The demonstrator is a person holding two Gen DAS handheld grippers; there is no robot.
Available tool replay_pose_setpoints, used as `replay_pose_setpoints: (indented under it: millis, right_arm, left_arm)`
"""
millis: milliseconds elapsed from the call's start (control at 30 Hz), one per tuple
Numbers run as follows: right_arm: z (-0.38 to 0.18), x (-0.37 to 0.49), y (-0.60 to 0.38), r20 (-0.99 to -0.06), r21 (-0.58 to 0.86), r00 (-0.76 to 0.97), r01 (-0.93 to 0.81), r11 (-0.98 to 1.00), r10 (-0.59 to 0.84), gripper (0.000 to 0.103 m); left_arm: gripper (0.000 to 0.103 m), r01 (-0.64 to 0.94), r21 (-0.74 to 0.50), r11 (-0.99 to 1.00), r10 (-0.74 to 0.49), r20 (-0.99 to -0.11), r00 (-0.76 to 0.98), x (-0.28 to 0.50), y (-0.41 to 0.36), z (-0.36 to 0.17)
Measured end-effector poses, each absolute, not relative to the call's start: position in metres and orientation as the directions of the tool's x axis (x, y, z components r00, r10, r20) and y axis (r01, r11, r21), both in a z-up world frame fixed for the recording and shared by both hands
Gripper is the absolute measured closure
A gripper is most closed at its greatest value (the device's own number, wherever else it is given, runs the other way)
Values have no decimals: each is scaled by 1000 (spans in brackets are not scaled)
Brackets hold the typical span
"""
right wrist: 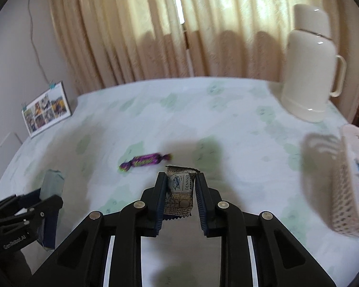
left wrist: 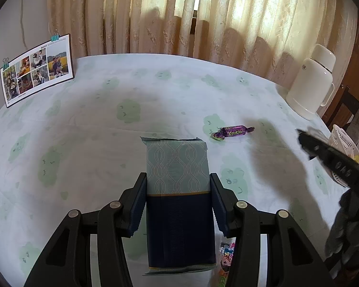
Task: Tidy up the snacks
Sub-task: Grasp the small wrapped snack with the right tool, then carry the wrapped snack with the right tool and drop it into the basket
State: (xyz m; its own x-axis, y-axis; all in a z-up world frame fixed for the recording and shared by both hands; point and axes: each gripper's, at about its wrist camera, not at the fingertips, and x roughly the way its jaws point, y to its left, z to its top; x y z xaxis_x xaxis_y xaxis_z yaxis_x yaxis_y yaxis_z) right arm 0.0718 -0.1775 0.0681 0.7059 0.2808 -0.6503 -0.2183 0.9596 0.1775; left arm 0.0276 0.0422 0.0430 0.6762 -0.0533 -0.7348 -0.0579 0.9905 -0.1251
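A long flat foil-wrapped packet, navy and pale blue [left wrist: 178, 203], is clamped at mid-length by the left tool [left wrist: 178, 204]. A small brown-and-white wrapped biscuit [right wrist: 180, 190], judged light and crushable, is pinched across its sides by the right tool [right wrist: 180, 189], above the tabletop [right wrist: 239, 124]. A purple twist-wrapped candy [right wrist: 144, 161] lies far left; a white lattice plastic basket [right wrist: 344, 191] waits right.

Left gripper [left wrist: 178, 205] fingers clamped, angled downward, right gripper [right wrist: 180, 191] fingers clamped, angled downward

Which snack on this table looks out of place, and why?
The purple candy lies loose on the tablecloth, askew, outside the white basket. The other snacks in clear view are held in grippers.
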Motion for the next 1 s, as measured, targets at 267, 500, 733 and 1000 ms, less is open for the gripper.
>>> replay_pose_setpoints:
  millis: [267,500,733,1000]
  right_arm:
    - [92,58,-220,-579,183,791,-113,977,200,78]
    - [108,42,-264,-528,190,843,-1,982,103,78]
    - [121,26,-314,-488,193,873,123,973,-13,78]
    - [125,11,-364,-466,178,872,261,949,-152,78]
  left_arm:
    - [57,-62,-117,991,-45,-738,674,29,39,42]
    - [57,-65,-105,992,-35,-744,667,31,35,39]
    - [57,-65,-96,993,-28,-749,662,32,31,40]
    - [57,-43,-83,996,-33,-745,666,34,18,49]
